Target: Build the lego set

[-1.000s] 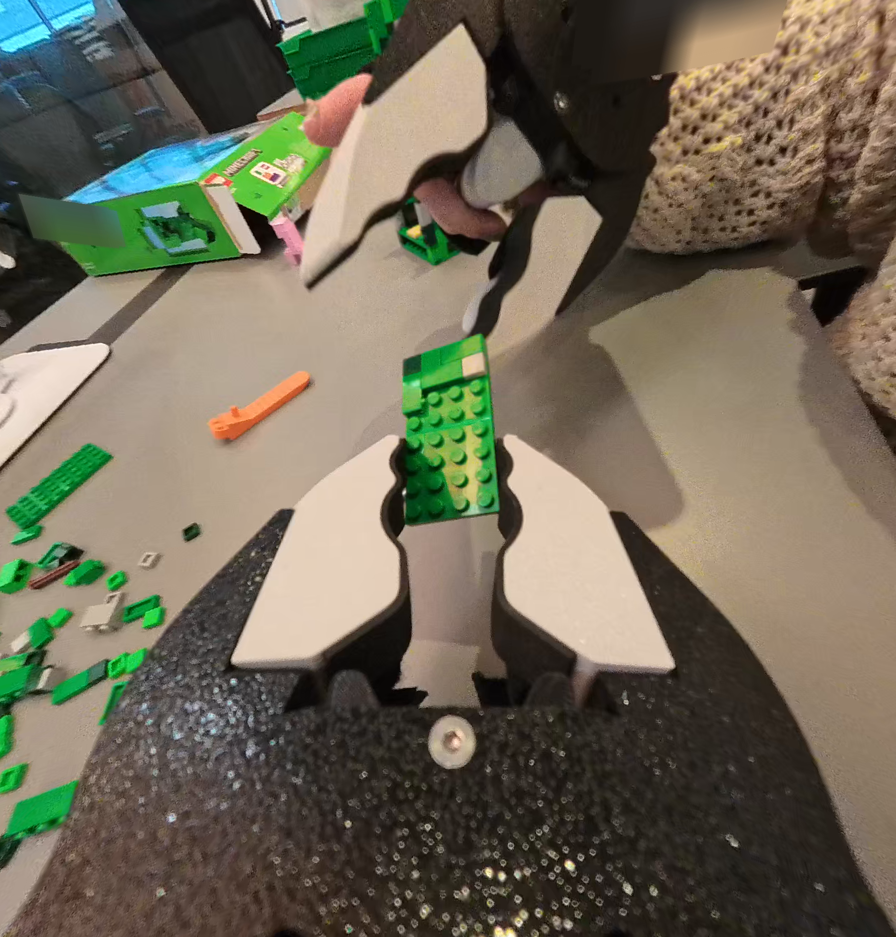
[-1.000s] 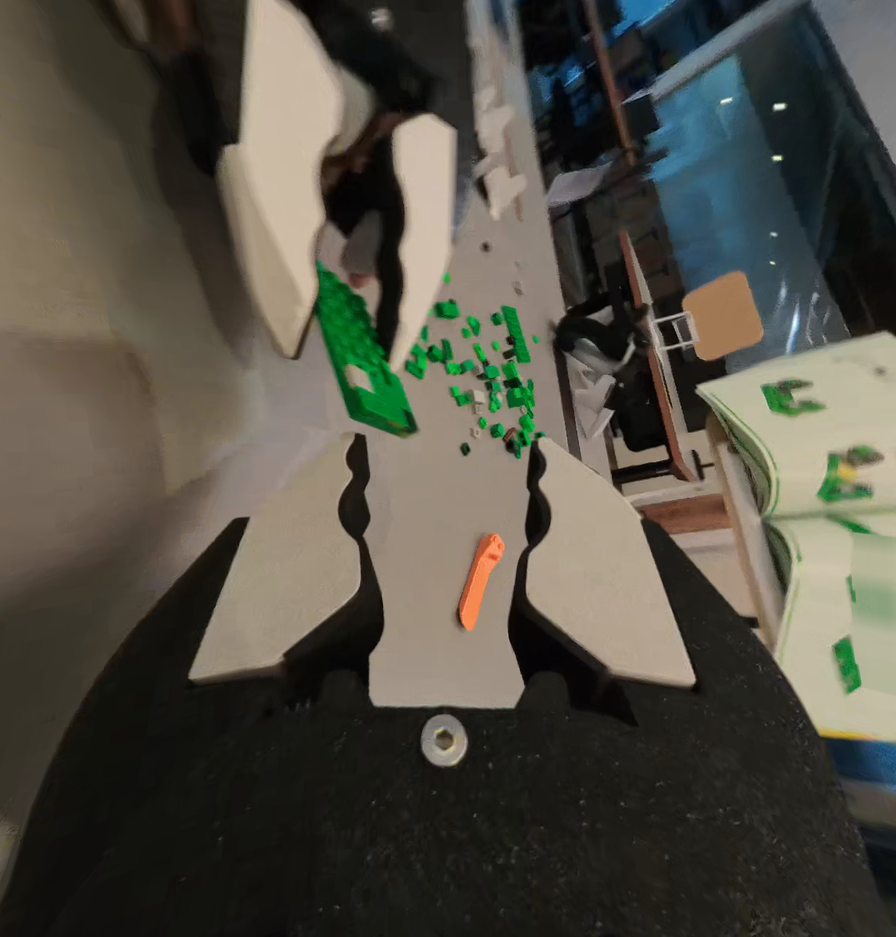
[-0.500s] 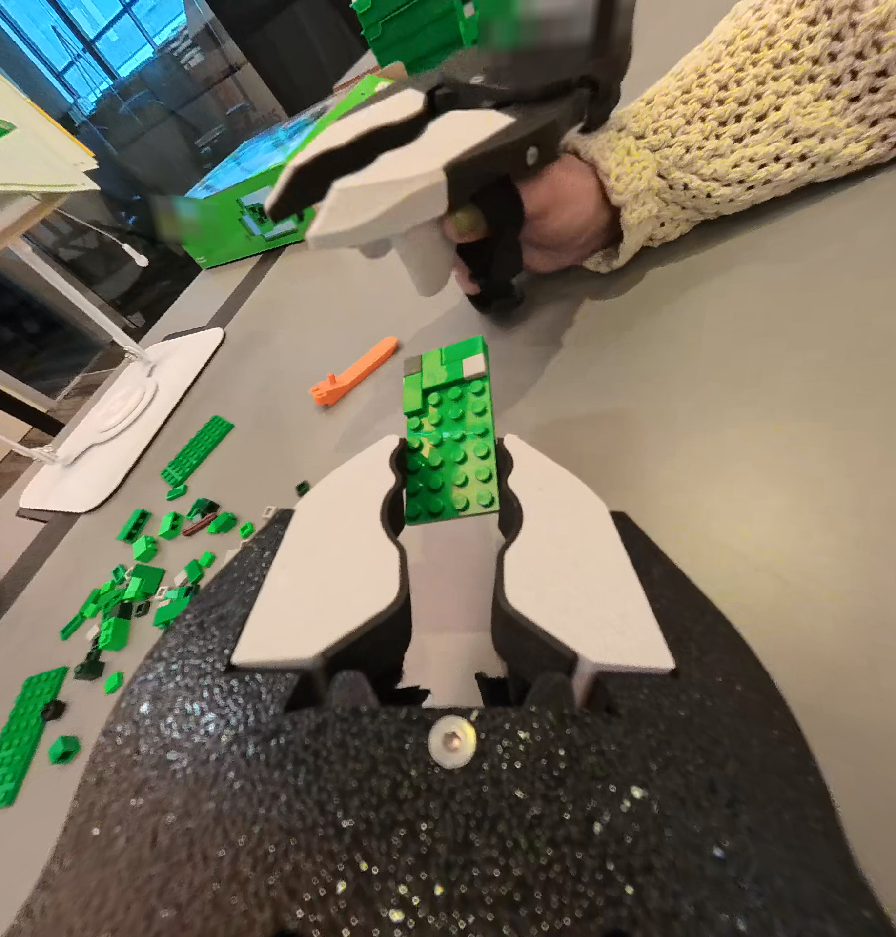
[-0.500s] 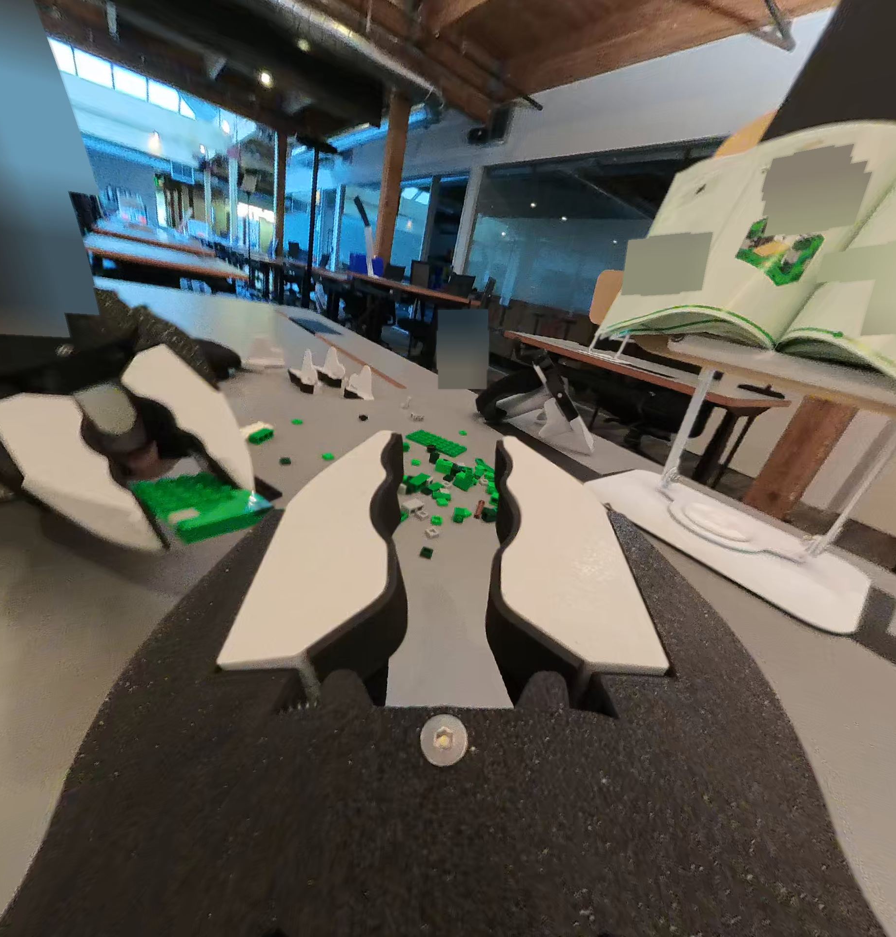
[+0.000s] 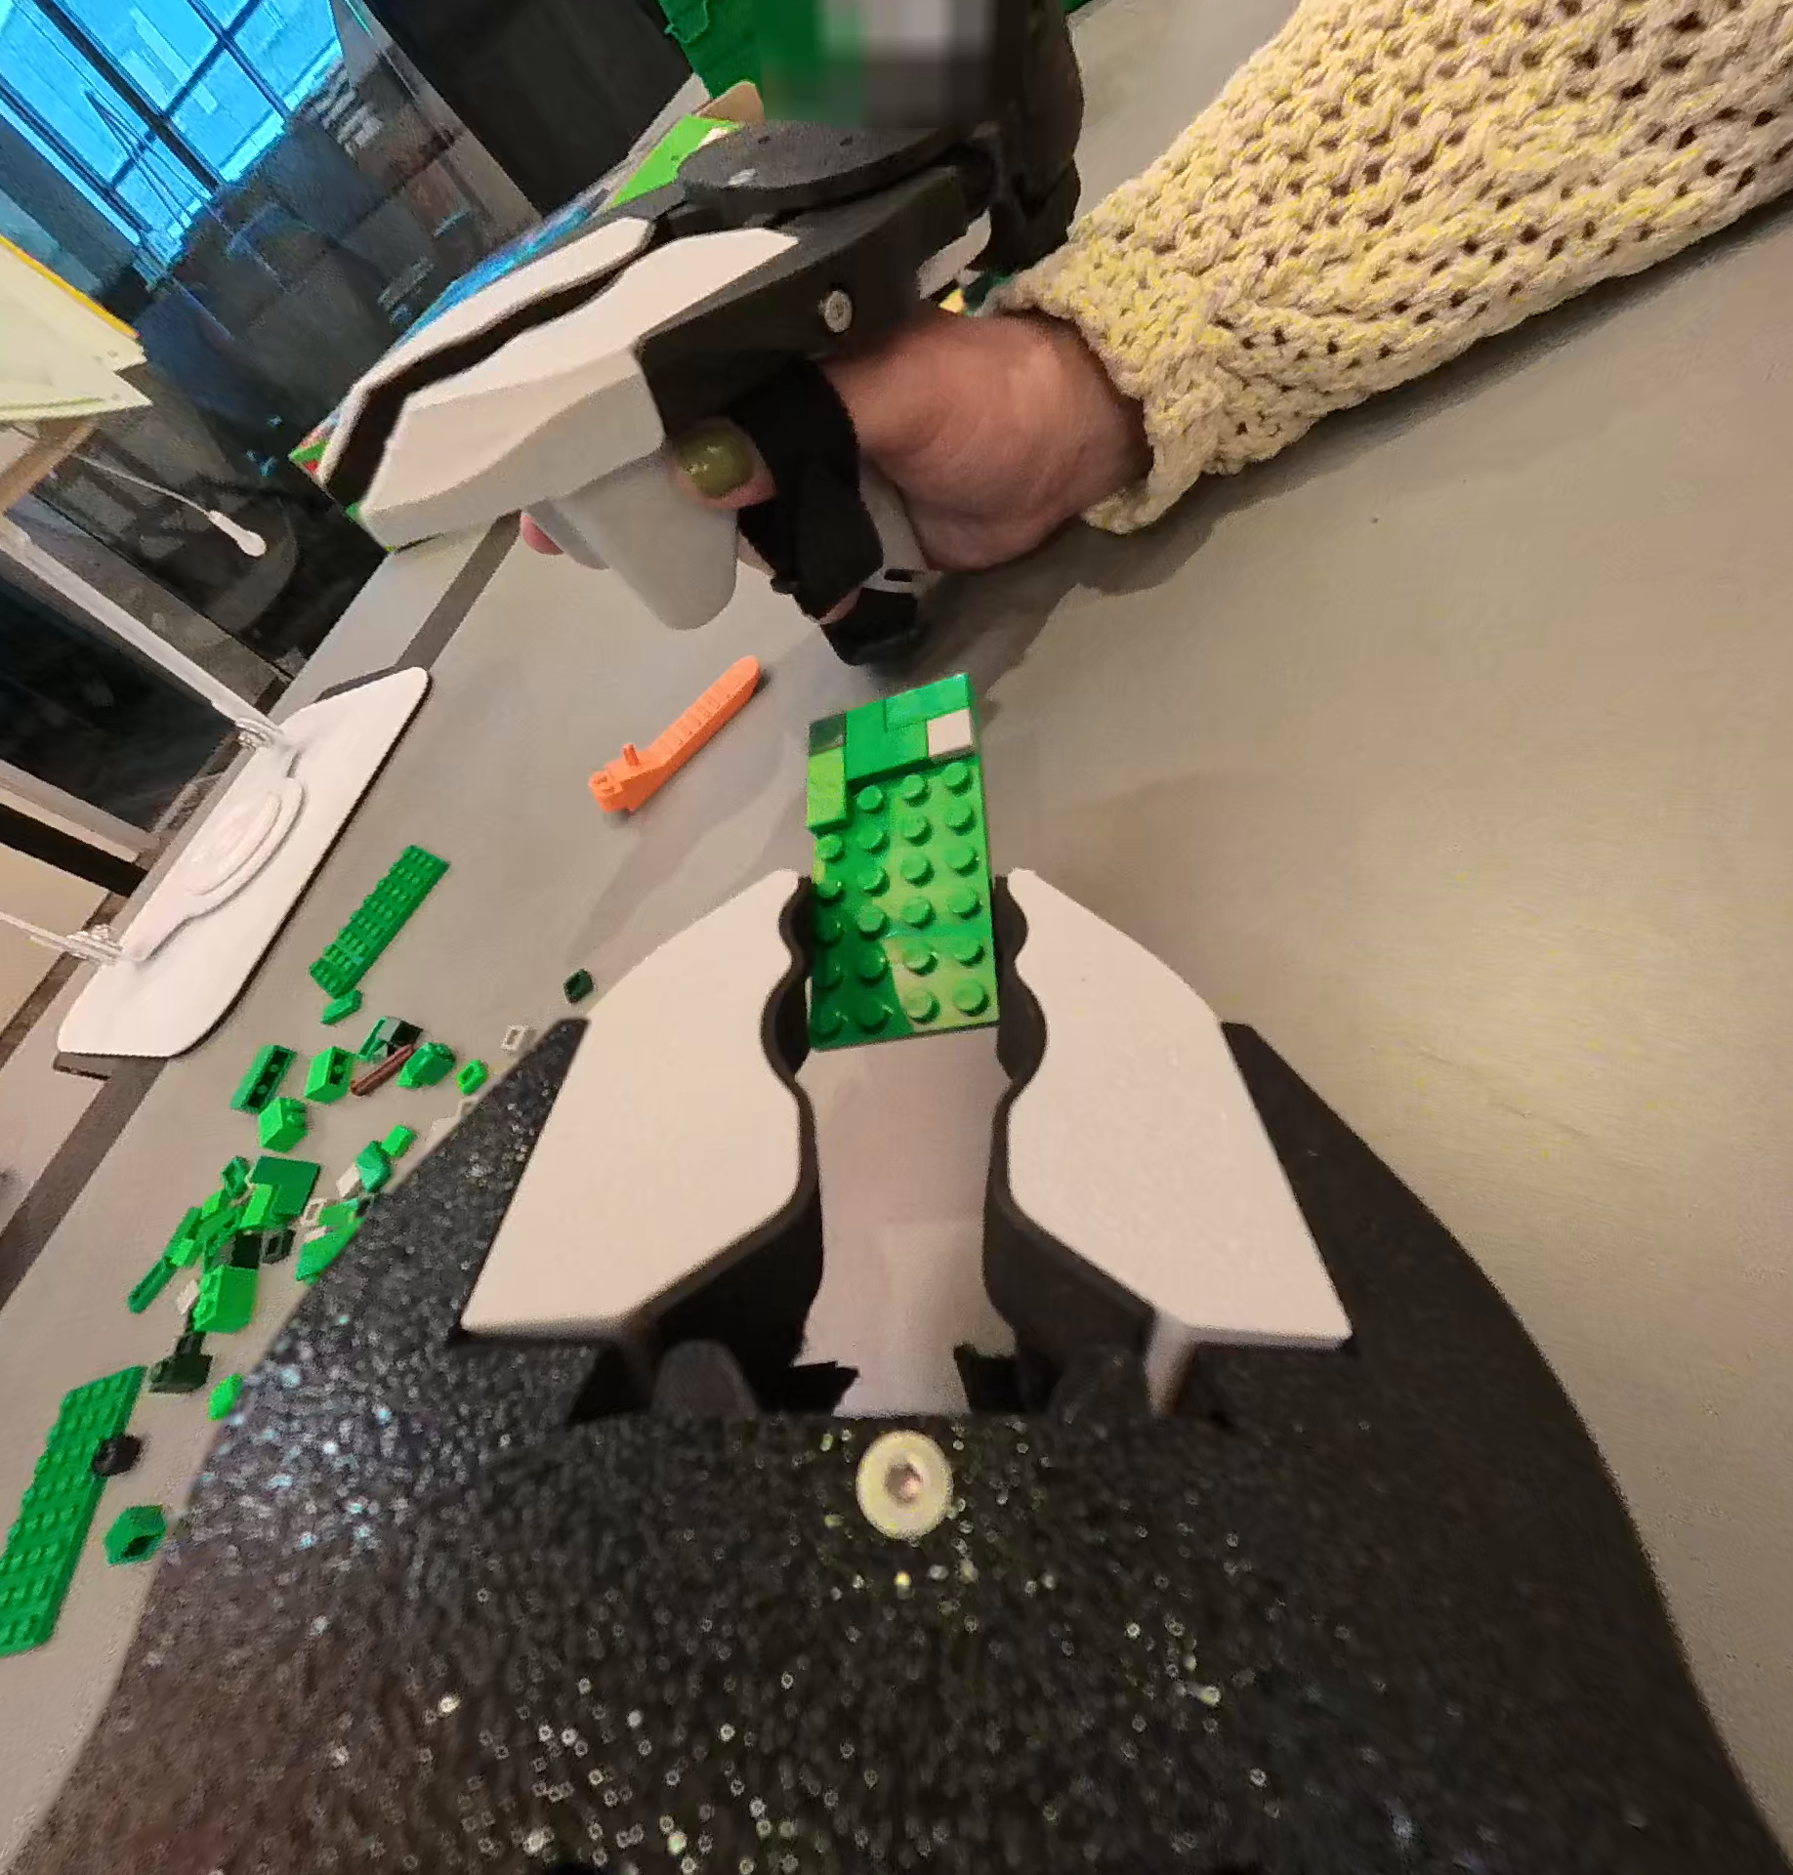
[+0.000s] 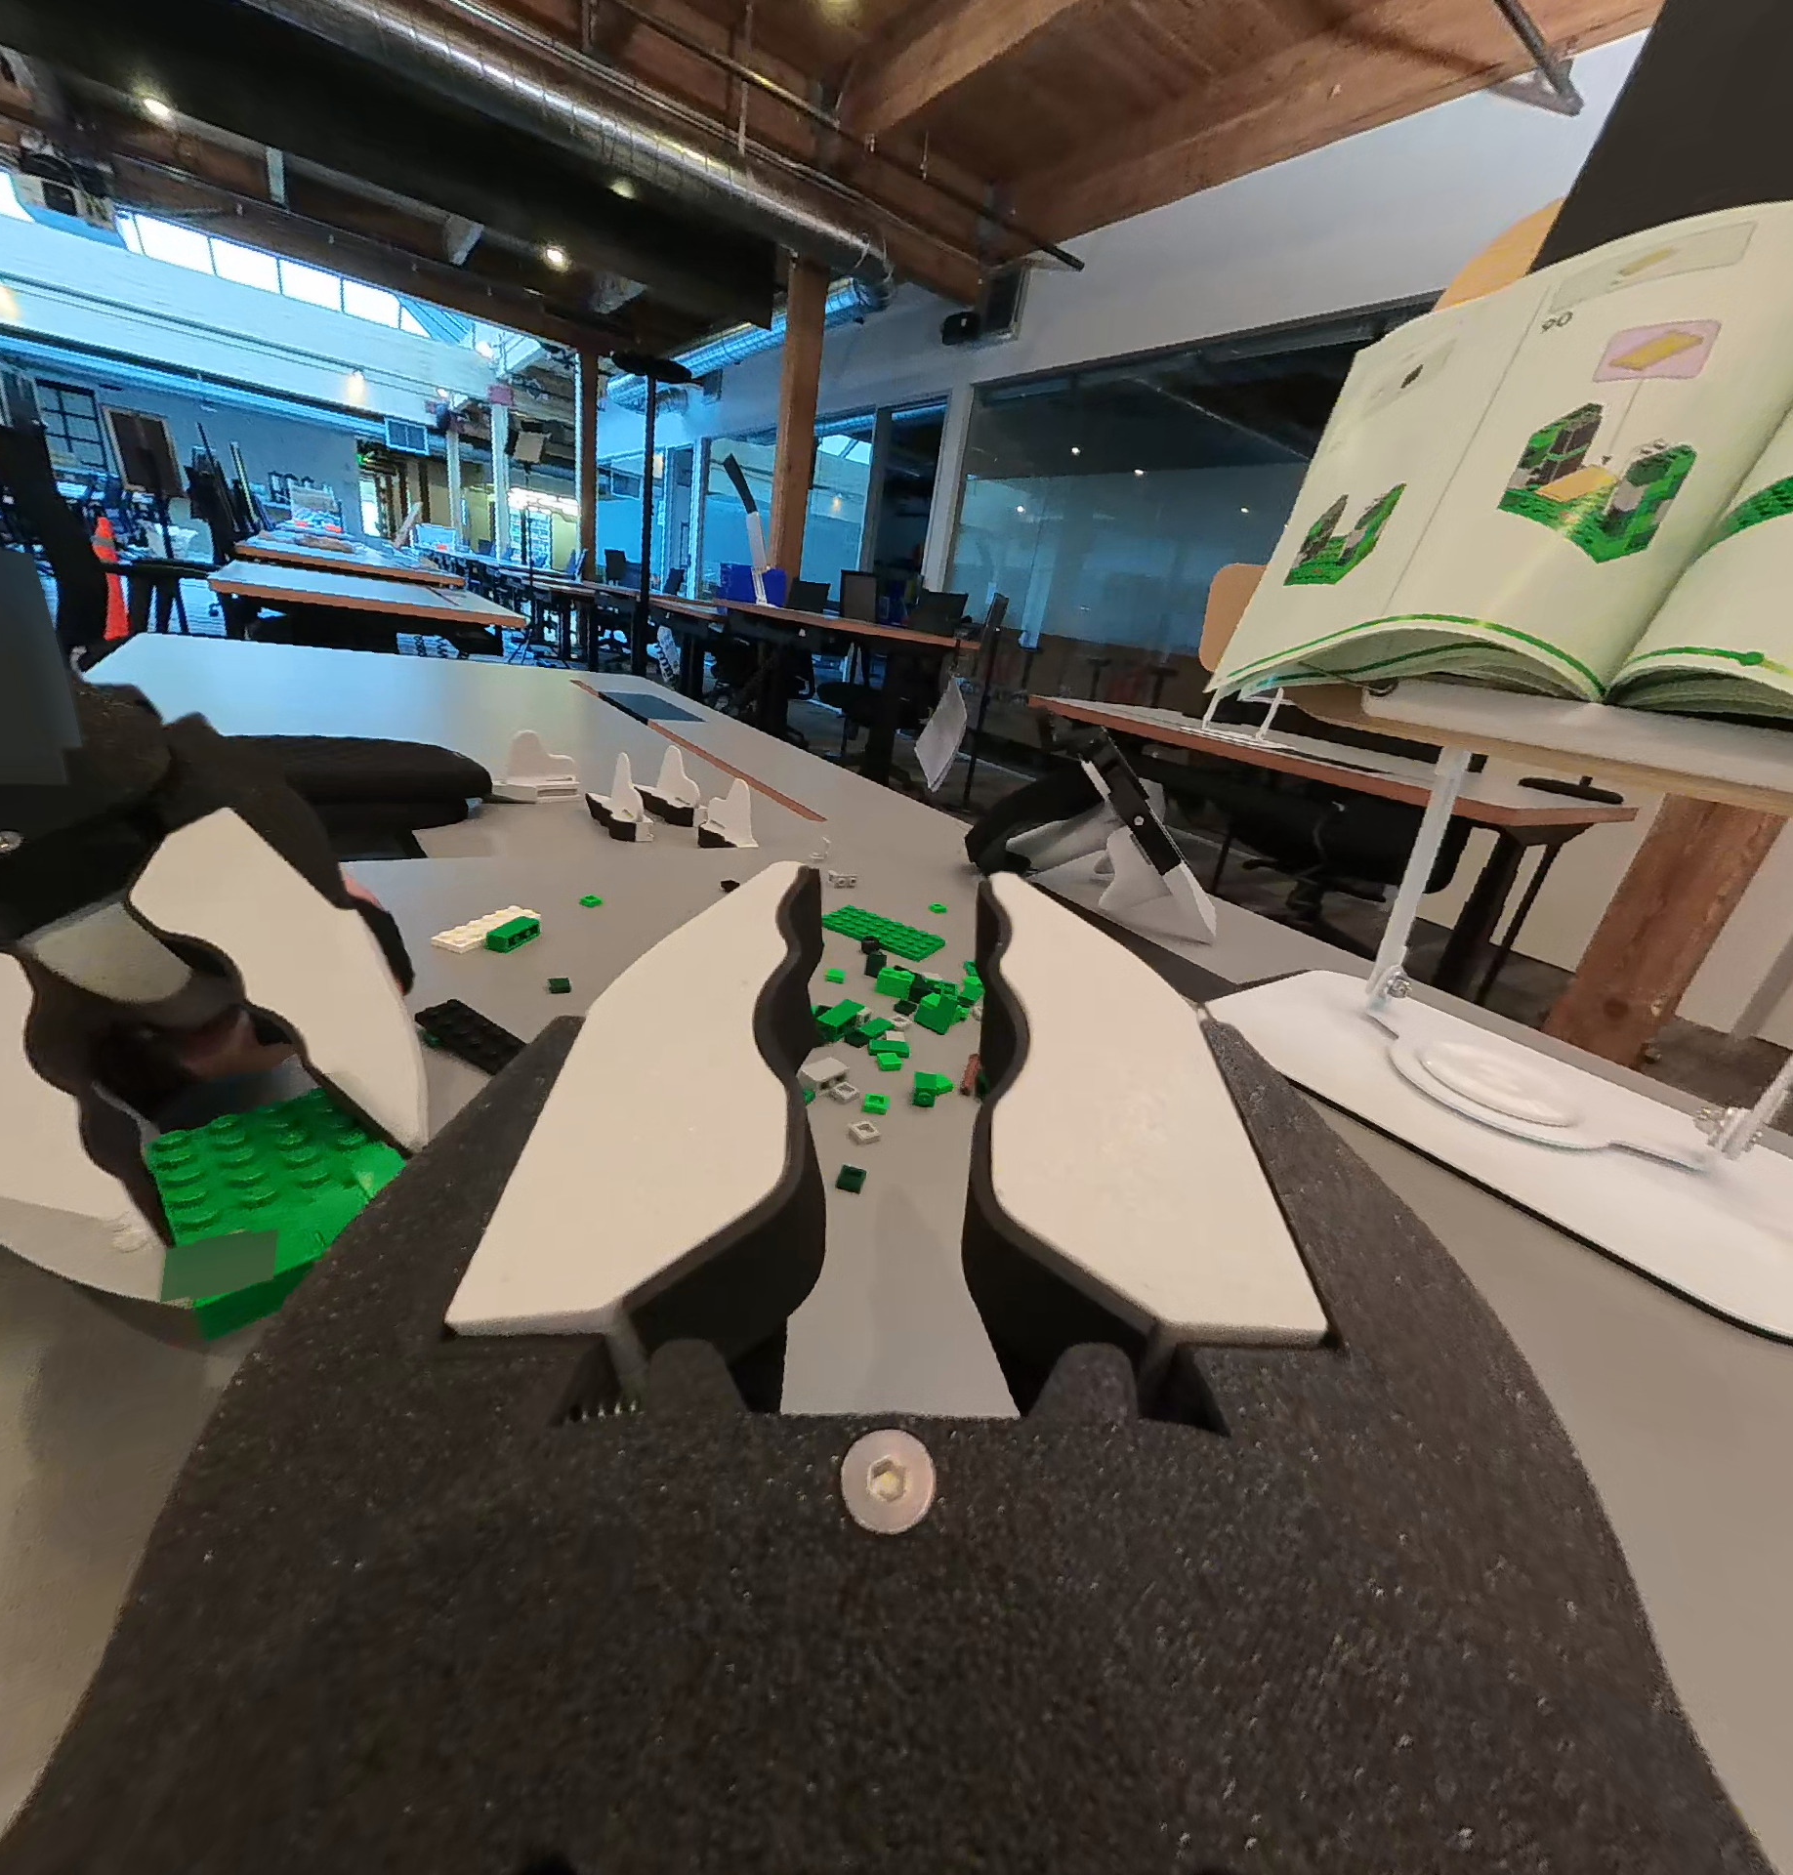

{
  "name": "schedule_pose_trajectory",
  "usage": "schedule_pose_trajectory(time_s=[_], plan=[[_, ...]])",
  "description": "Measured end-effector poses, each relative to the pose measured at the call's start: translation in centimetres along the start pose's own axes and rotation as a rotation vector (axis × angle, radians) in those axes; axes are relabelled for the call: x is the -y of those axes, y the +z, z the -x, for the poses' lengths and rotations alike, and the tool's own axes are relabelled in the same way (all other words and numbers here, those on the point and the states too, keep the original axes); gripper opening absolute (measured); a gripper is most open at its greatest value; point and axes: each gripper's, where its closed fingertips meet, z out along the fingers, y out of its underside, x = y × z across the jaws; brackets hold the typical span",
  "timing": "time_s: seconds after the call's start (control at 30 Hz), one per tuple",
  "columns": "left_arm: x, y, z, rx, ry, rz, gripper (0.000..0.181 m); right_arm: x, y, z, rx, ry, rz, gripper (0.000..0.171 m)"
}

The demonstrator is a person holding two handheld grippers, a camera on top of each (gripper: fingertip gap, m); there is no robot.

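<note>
My left gripper (image 5: 903,903) is shut on a green studded plate assembly (image 5: 898,883), with smooth green tiles and one white tile at its far end, held just above the grey table (image 5: 1379,913). It also shows in the right wrist view (image 6: 253,1187), between the left gripper's fingers (image 6: 294,974). My right gripper (image 6: 898,893) is open and empty, level with the table and pointing at a scatter of loose green pieces (image 6: 892,1015). In the left wrist view the right gripper (image 5: 360,487) is behind the plate, held by a hand in a knit sleeve.
An orange brick separator (image 5: 674,736) lies left of the plate. Loose green pieces (image 5: 294,1167) and long green plates (image 5: 380,918) lie at the left. An open instruction booklet (image 6: 1582,487) sits on a white stand (image 6: 1532,1136) at the right. A black plate (image 6: 466,1030) lies near.
The right gripper swung from pointing down over the plate to level, facing the loose pieces, and its jaws narrowed. The left gripper kept its hold on the plate.
</note>
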Motion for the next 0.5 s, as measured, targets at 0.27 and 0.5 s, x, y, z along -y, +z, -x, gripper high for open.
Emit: schedule_pose_trajectory(time_s=[0.27, 0.5], plan=[[-0.03, -0.13, 0.26, -0.019, -0.071, -0.008, 0.033, 0.09, 0.0, 0.16, -0.003, -0.018, -0.005, 0.028], [-0.05, -0.08, -0.03, -0.037, -0.076, -0.001, 0.033, 0.01, 0.06, 0.32, 0.004, -0.026, 0.0, 0.025]])
